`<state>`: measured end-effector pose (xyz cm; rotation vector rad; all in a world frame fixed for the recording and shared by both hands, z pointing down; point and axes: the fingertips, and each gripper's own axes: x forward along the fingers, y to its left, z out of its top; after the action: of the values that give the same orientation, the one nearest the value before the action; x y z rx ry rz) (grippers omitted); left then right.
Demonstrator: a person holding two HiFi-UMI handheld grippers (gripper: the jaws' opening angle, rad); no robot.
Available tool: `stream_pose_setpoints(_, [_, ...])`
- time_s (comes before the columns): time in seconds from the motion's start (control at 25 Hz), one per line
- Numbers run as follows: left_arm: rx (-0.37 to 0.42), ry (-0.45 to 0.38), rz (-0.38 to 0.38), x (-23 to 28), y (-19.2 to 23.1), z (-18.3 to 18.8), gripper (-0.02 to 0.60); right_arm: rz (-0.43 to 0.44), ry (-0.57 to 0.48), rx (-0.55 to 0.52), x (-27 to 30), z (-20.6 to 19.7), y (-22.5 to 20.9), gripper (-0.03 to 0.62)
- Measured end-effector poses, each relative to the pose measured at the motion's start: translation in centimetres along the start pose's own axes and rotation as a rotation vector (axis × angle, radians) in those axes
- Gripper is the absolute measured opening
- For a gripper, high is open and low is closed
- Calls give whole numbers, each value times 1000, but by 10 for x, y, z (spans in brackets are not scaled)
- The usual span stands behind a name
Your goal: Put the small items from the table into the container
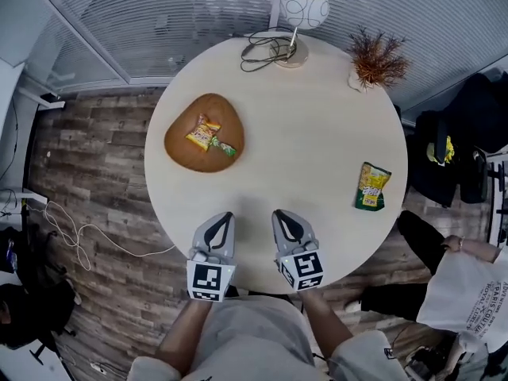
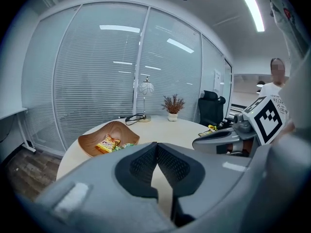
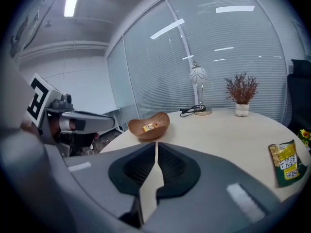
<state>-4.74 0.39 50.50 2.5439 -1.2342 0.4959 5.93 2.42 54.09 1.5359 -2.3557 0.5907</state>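
A brown wooden bowl [image 1: 189, 157] sits on the left part of the round table [image 1: 317, 133]. It holds a yellow snack packet [image 1: 203, 132] and a small green packet [image 1: 225, 147]. A green and yellow snack bag [image 1: 371, 186] lies flat near the table's right edge, also seen as the bag [image 3: 286, 161] in the right gripper view. My left gripper [image 1: 225, 216] and right gripper [image 1: 281, 214] hover side by side over the table's near edge, both shut with nothing between the jaws. The bowl [image 2: 97, 135] lies ahead and to the left of the left gripper [image 2: 156, 144]. The bowl [image 3: 158, 123] is beyond the right gripper [image 3: 156, 143].
A white globe lamp [image 1: 304, 8] with its black cable [image 1: 262, 52] and a vase of dried twigs [image 1: 376, 59] stand at the table's far edge. A black chair with bags [image 1: 456, 145] and a seated person [image 1: 468, 280] are to the right. Glass walls with blinds stand behind.
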Motion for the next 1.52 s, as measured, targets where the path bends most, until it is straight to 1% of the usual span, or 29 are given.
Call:
stream_pose_setpoints(0.08, [6, -3, -19, 3, -7, -1, -15, -12, -11, -3, -3, -1, -1, 14])
stream_pose_setpoints(0.16, [19, 0, -23, 6, -9, 0, -14, -30, -21, 0, -3, 0, -9, 15])
stream_pose_setpoints(0.24, [31, 9, -35, 13, -15, 0, -14, -94, -17, 1, -8, -2, -35, 21])
stream_pose_setpoints(0.28, [34, 15, -45, 18, -20, 0, -14, -152, -10, 0, -13, -5, -57, 32])
stream_pose_setpoints(0.32, [35, 22, -57, 22, -25, 0, -14, -223, 1, -1, -21, -9, -84, 65])
stream_pose_setpoints(0.36, [32, 27, -70, 27, -30, 0, -14, -299, 15, -3, -29, -13, -114, 112])
stream_pose_setpoints(0.44, [29, 38, -93, 35, -37, -1, -14, -436, 46, -15, -48, -19, -174, 164])
stream_pose_setpoints(0.48, [32, 43, -102, 38, -40, -1, -14, -489, 64, -21, -57, -22, -202, 192])
stream_pose_setpoints(0.56, [37, 57, -115, 43, -45, -4, -14, -563, 108, -11, -71, -31, -252, 238])
stream_pose_setpoints(0.64, [43, 63, -128, 47, -51, -4, -14, -610, 151, 16, -82, -39, -291, 270])
stream_pose_setpoints(0.72, [50, 69, -147, 53, -58, -4, -14, -643, 185, 41, -88, -47, -322, 288])
stream_pose_setpoints(0.84, [62, 79, -177, 63, -68, -4, -14, -681, 224, 78, -90, -60, -355, 316])
stream_pose_setpoints(1.0, [73, 88, -203, 74, -80, -3, -14, -719, 262, 154, -92, -79, -384, 333])
stream_pose_setpoints(1.12, [83, 98, -211, 79, -84, -5, -14, -732, 286, 204, -94, -91, -395, 333])
stream_pose_setpoints(1.32, [87, 110, -214, 83, -83, -7, -14, -707, 342, 212, -91, -107, -395, 313])
stream_pose_setpoints(1.44, [90, 112, -207, 82, -78, -7, -14, -689, 404, 174, -86, -115, -389, 262])
stream_pose_setpoints(1.48, [86, 115, -203, 81, -76, -8, -14, -688, 415, 154, -86, -115, -387, 219])
stream_pose_setpoints(1.52, [82, 119, -199, 80, -75, -9, -14, -688, 422, 139, -86, -115, -386, 207])
